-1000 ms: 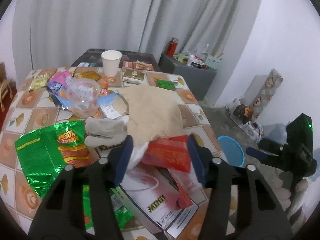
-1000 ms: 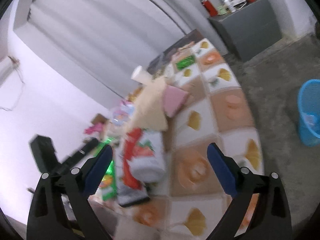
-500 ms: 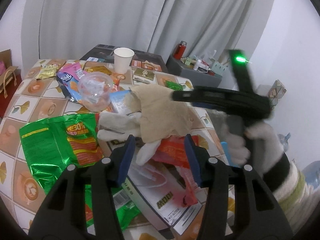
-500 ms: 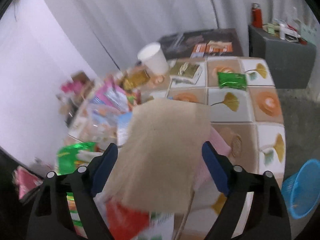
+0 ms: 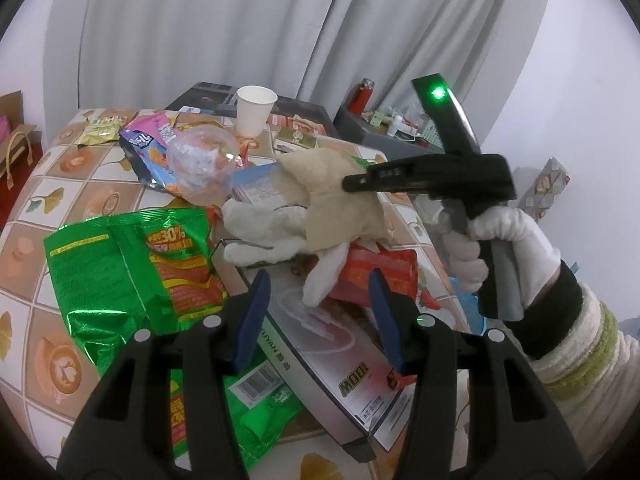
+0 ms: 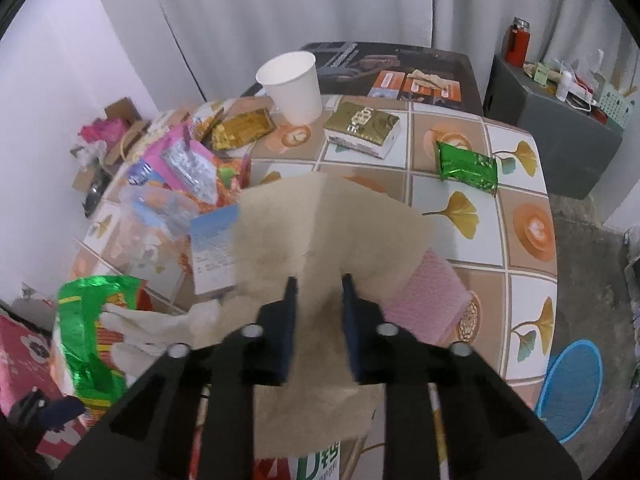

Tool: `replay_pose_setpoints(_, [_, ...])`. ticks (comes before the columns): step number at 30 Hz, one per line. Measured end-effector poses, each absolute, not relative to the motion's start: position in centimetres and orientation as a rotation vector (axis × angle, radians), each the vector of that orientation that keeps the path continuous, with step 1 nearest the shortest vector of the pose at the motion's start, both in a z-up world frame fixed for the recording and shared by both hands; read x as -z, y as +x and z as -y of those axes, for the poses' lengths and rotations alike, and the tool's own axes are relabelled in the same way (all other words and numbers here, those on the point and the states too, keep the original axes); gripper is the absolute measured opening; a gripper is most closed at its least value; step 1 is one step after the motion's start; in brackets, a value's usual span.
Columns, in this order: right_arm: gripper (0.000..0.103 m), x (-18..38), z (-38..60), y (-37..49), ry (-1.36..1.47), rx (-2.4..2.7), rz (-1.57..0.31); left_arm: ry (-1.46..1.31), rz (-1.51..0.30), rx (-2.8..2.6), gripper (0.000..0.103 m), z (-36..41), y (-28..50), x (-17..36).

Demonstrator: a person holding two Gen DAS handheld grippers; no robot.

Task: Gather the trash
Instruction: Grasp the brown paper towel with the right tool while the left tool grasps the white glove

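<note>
Right tool (image 6: 318,286) just clenched, jaws pinching near edge of tan paper sheet (image 6: 320,232) mid-surface, atop litter pile. Sheet looks light, floppy, tearable; edge pinch suits. Left tool (image 5: 316,306) half-spread, empty, above white glove (image 5: 264,232).

The right gripper (image 6: 318,286), held by a white-gloved hand (image 5: 504,240), has swung in from beside the table to above the crumpled tan paper sheet (image 6: 320,232). Its jaws have just been closing and now pinch a raised fold of that sheet. The sheet, earlier lying flatter over the white fabric glove (image 5: 264,232), is bunched upward, its edges lifted.
</note>
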State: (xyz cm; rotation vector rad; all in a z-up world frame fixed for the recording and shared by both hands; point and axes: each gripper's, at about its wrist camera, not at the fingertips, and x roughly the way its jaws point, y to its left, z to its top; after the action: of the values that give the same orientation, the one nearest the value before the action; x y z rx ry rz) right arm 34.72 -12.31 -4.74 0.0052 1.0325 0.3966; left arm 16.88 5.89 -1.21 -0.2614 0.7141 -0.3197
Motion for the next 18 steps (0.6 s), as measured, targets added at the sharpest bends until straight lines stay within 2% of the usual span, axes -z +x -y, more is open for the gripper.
replay_pose_setpoints(10, [0.006, -1.0, 15.4, 32.2, 0.162, -0.456, -0.897, -0.265, -0.702, 0.325, 0.047, -6.3, 15.9, 1.0])
replay_pose_setpoints(18, [0.006, -5.8, 20.4, 27.6, 0.278, -0.472, -0.745, -0.256, -0.694, 0.380, 0.049, -5.8, 15.8, 1.1])
